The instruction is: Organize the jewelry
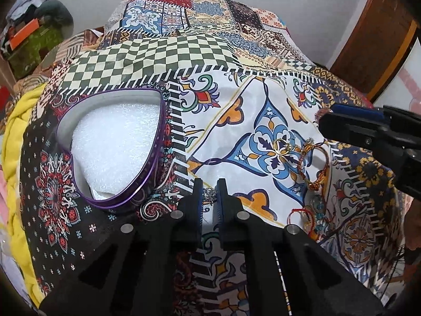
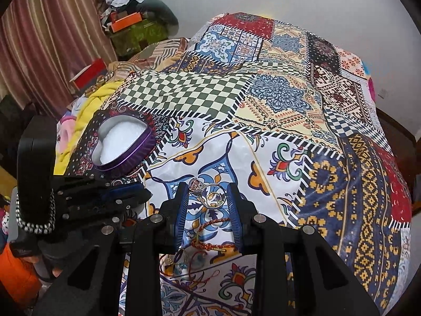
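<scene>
Left gripper (image 1: 209,196) right up close, jaws nearly together, pinching a small silver ring (image 1: 209,192), though most of that ring is tucked between the pads. Right gripper (image 2: 208,197) hangs with jaws spread wide over a gold ring (image 2: 216,197) and a pink-stone ring (image 2: 196,184), gripping nothing. Beneath its fingers, a braided red bracelet (image 2: 210,233) and a tangle of beaded pieces (image 2: 184,263), partly cut off by the gripper body and hard to sort out. All of it lies on the patchwork bedspread (image 2: 289,121). Further left, the purple heart tin (image 1: 115,142) sits open, lined with white foam. Beyond, a yellow blanket (image 2: 86,100), a striped curtain (image 2: 47,39), piled boxes (image 2: 126,22), white wall (image 2: 315,0). No lettering I can read from here.
</scene>
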`<state>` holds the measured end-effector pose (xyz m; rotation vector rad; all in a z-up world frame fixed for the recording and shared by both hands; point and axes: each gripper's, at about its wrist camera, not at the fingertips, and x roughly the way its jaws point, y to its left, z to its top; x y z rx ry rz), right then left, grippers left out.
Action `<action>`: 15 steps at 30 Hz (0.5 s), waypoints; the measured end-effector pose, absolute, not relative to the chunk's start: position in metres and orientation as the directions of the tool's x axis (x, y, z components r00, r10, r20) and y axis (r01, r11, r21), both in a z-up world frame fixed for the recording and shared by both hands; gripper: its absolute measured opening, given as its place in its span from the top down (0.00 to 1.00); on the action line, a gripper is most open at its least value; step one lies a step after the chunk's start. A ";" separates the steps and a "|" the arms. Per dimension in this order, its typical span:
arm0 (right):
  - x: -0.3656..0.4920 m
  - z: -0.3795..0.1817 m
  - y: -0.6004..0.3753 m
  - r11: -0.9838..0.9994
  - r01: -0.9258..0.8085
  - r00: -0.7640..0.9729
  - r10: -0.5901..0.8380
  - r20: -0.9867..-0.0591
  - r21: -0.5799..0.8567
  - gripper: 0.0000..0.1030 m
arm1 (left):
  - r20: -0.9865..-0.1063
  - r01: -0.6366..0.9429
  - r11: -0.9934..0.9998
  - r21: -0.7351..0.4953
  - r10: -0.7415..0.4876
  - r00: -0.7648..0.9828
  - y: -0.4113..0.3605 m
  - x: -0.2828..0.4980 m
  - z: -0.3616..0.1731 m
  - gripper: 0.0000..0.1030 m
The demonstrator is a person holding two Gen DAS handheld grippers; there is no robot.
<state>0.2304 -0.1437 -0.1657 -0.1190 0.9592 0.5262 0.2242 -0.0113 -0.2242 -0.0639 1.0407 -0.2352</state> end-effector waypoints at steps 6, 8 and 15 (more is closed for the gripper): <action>0.224 -0.158 -0.148 0.874 -0.467 0.475 0.378 -0.795 0.137 0.74 | -0.832 0.148 0.974 -0.174 -0.226 0.506 -0.008 0.210 -0.210 0.92; 0.221 -0.154 -0.148 0.875 -0.464 0.483 0.380 -0.789 0.137 0.74 | -0.818 0.139 0.974 -0.179 -0.225 0.529 -0.003 0.203 -0.199 0.92; 0.212 -0.132 -0.140 0.872 -0.472 0.521 0.394 -0.758 0.129 0.74 | -0.753 0.109 0.982 -0.156 -0.190 0.630 0.016 0.183 -0.152 0.92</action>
